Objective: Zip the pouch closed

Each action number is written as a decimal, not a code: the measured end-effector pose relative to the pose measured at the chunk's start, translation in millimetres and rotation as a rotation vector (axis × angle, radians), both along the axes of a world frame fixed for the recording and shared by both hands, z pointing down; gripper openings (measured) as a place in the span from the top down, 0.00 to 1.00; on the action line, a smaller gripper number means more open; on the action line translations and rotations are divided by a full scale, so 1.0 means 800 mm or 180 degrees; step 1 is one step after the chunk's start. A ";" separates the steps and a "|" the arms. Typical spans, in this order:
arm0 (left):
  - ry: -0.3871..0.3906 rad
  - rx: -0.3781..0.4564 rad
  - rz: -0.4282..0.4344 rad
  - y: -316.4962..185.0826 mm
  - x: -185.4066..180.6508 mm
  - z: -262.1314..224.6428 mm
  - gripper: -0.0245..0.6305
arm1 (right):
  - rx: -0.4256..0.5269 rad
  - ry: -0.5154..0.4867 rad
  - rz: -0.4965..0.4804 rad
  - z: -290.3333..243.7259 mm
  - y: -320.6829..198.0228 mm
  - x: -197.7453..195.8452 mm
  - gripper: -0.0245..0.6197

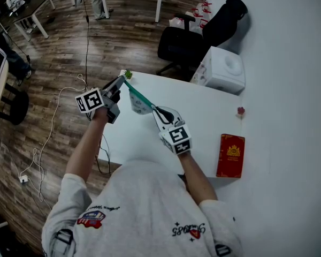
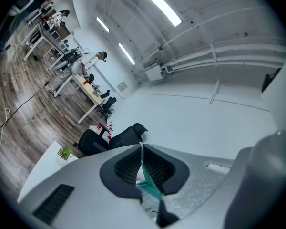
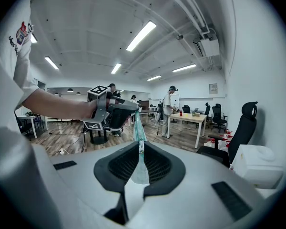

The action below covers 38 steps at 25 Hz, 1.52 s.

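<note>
**Head view: pouch pulled tight between your two grippers**

The pouch hangs in the air over the near left corner of the table. Its green zip edge runs in a straight line from one gripper to the other. The clear bag part sags below it.

Your left gripper is squeezed shut on the far end of the zip edge. In the left gripper view, the green strip sits pinched between the pads. Your right gripper is clamped on the near end. In the right gripper view, its pads press on the pouch right at the zip line. They may be on the little pull, but it is too small to be sure.

I think you are in the pulling step, or close to its end. The zip looks like one thin, flat line, so it may be mostly closed. I cannot tell if a gap is left.

For the next move, hold the left end firm. Your right gripper should go straight along the zip line, not sideways, so the strip does not twist or slip out.

A small plant, a white box and a red booklet sit on the table, well apart from the pouch.
</note>
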<state>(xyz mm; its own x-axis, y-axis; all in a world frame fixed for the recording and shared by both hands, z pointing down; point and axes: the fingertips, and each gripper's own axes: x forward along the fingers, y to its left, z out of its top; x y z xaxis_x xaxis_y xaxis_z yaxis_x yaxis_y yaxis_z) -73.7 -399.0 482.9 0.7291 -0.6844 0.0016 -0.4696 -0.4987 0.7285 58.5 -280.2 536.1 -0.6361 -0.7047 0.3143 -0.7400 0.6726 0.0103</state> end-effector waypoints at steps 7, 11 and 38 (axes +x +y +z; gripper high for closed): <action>-0.0152 0.0111 0.0012 0.006 0.009 -0.002 0.94 | -0.0105 -0.0074 0.0053 0.012 0.000 0.005 0.90; -0.0421 0.0329 0.0000 0.014 0.019 -0.005 0.94 | -0.0175 -0.0170 0.0106 0.022 -0.004 0.012 0.90; -0.1554 0.1230 -0.0237 0.022 0.029 -0.023 0.94 | 0.0268 -0.0550 0.0834 -0.034 -0.052 0.117 0.96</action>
<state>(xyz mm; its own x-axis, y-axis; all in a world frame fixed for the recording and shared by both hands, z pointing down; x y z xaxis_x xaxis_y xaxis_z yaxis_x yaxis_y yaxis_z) -50.5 -381.3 464.5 0.6572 -0.7509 0.0648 -0.7463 -0.6364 0.1949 152.0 -322.0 508.5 -0.4686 -0.8704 0.1510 -0.8834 0.4612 -0.0831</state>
